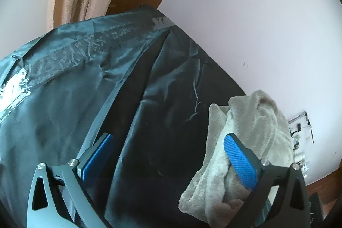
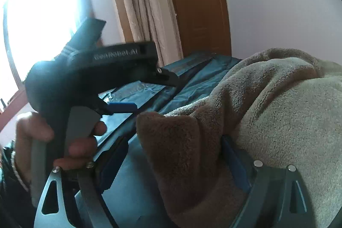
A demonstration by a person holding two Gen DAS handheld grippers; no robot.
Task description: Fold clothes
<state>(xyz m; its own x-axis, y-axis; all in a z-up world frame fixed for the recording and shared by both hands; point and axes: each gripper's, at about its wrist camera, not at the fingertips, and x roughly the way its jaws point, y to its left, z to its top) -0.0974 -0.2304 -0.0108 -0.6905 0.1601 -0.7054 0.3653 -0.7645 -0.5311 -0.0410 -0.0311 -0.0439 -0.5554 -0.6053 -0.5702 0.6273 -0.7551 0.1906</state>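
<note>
everywhere dark cloth (image 1: 64, 99), pale wall (image 1: 256, 25) behind; both tools (image 1: 168, 155) (image 2: 171, 166) wide apart, gripping nothing.

Daylight floods through the window (image 2: 32, 20) up and left of the right gripper (image 2: 175, 166), blown out to pure white glare. The left gripper's body (image 2: 111, 69) beside it is backlit, dark and motion-blurred. Both fisheye views bend straight lines and darken at the corners.
</note>
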